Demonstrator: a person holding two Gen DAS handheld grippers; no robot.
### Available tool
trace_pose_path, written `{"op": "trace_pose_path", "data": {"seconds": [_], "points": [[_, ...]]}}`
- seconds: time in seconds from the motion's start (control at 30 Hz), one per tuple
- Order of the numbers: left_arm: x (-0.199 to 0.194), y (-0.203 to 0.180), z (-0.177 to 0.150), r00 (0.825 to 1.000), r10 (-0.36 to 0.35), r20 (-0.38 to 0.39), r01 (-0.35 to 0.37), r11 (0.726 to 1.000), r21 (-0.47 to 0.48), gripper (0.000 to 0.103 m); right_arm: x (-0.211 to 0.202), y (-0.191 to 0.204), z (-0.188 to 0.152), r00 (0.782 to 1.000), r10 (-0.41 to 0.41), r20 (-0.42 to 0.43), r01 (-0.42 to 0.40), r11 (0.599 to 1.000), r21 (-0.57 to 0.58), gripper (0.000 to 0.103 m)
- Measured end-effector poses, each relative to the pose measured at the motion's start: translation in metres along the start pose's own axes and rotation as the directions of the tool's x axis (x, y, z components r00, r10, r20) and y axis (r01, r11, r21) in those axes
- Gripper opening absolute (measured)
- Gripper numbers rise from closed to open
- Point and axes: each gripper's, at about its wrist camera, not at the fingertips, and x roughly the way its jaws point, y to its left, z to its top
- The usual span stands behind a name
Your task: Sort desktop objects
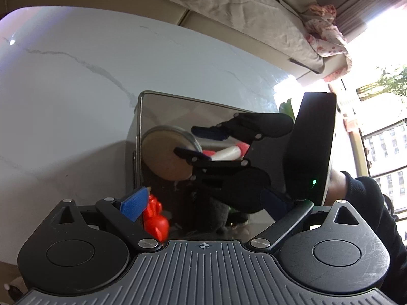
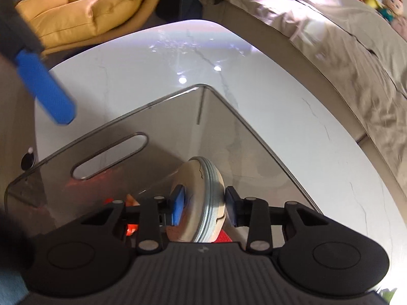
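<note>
A clear smoked plastic bin (image 1: 138,117) stands on the white marble table; it also shows in the right wrist view (image 2: 157,104). My right gripper (image 2: 204,209) is shut on a round beige disc with a grey ribbed rim (image 2: 203,198), held on edge inside the bin. In the left wrist view the right gripper (image 1: 201,143) and the disc (image 1: 162,155) show through the bin wall, with a white and red tube (image 1: 229,152) behind. My left gripper (image 1: 203,203) is open at the bin's near wall. A red toy (image 1: 155,216) lies by its left pad (image 1: 134,203).
The marble table (image 1: 63,96) extends left and beyond the bin. A beige sofa with blankets (image 2: 330,38) runs along the far side. A yellow armchair (image 2: 89,7) stands off the table's far left. The left gripper's blue pad (image 2: 45,89) hangs at upper left in the right wrist view.
</note>
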Motion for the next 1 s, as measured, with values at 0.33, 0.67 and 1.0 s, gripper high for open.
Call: {"op": "trace_pose_path", "data": {"seconds": [0.33, 0.67, 1.0], "points": [[0.005, -0.027, -0.003, 0.987, 0.146, 0.059, -0.152, 0.984, 0.095, 0.100, -0.032, -0.063, -0.060, 0.960, 0.213, -0.183, -0.074, 0.821, 0.567, 0.060], [0.017, -0.032, -0.019, 0.975, 0.221, -0.004, -0.217, 0.960, 0.177, 0.101, 0.013, -0.053, -0.081, 0.923, 0.277, -0.268, -0.030, 0.745, 0.667, 0.048], [0.017, -0.024, -0.016, 0.982, 0.186, -0.027, -0.181, 0.975, 0.129, 0.102, -0.005, -0.063, -0.076, 0.933, 0.318, -0.166, -0.112, 0.697, 0.708, 0.046]]}}
